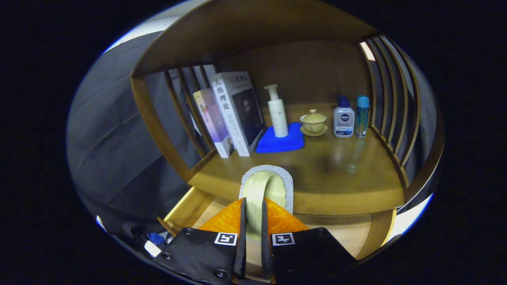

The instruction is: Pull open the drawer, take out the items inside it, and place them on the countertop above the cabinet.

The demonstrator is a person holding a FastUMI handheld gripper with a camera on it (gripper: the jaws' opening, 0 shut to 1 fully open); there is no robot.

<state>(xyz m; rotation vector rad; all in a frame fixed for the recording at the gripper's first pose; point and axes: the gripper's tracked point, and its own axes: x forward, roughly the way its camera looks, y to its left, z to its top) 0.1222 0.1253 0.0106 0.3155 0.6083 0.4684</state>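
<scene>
Your gripper (pixel 253 221) pinches the pale, grey-rimmed foam sponge (pixel 264 189): light, squashy; countertop (pixel 348 174) lies at twelve o'clock.

sponge brush (pixel 266 189) | upright, above open drawer (pixel 186 208), at countertop (pixel 340 174) edge

Blue cloth (pixel 280 143), white pump bottle (pixel 278 113), brown countertop (pixel 340 170).

My gripper (pixel 253 215) covered most of the open drawer (pixel 186 208), so I couldn't see inside. Its fingers hid the lower half of the sponge (pixel 266 188) they pinched.
</scene>
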